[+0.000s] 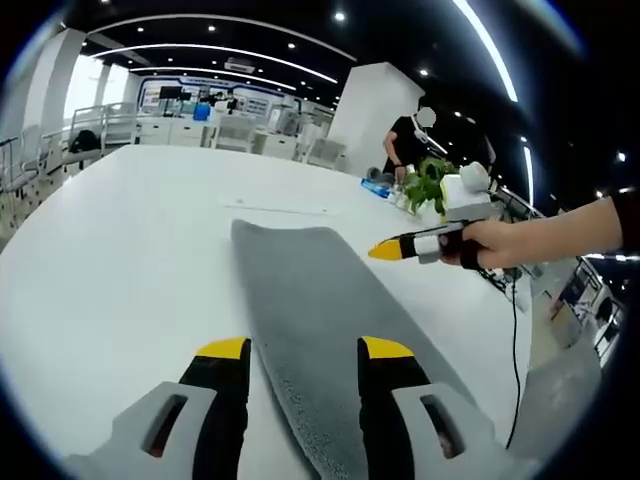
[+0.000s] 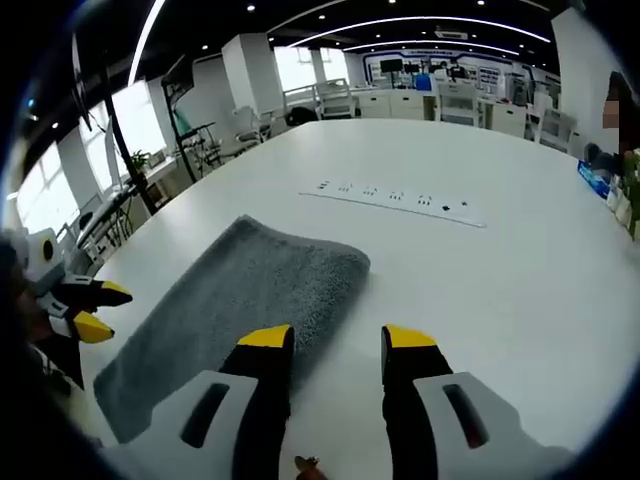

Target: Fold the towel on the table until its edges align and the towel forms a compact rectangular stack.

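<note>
The gray towel lies flat as a long strip on the white counter, untouched, with the left hand-held gripper and right hand-held gripper both spread apart above it, so uneven pinches could skew the fold.

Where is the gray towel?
The gray towel lies flat on the white table, running between the left gripper fingers in the left gripper view.
</note>
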Demonstrator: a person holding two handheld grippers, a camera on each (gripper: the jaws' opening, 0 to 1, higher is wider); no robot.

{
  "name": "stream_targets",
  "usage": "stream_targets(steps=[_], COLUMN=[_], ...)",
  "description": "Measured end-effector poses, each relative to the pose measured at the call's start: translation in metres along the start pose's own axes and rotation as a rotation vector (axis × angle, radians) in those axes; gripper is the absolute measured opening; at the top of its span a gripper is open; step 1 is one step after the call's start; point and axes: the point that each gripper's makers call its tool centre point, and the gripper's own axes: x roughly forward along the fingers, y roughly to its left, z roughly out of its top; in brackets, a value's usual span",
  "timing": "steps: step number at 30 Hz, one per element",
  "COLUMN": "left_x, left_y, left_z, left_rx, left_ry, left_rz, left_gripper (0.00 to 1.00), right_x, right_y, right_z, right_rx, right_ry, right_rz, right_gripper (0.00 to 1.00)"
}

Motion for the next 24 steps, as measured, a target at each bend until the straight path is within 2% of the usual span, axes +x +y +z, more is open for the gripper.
stream_targets(steps=[10, 13, 15, 24], left_x=[0.014, 0.018, 0.02, 0.024], left_y=[0.016, 0.018, 0.019, 0.028], left_z=[0.007, 0.01, 0.011, 0.0], left_rx=[0.061, 0.075, 0.075, 0.068], left_ry=[0.032, 0.031, 0.033, 0.07], left_rz=[0.014, 0.0, 0.001, 0.022], left_gripper=[0.48, 0.41, 0.4, 0.43], right_x=[-0.012, -0.013, -0.013, -0.015], right_y=[0.009, 0.013, 0.014, 0.024], right_z=[-0.019, -0.024, -0.028, -0.035], right_rx=[-0.022, -0.029, -0.03, -0.03], right_ry=[0.01, 0.018, 0.027, 0.028], right_rz=[0.013, 0.023, 0.027, 0.043], right_gripper=[0.39, 0.39, 0.4, 0.41])
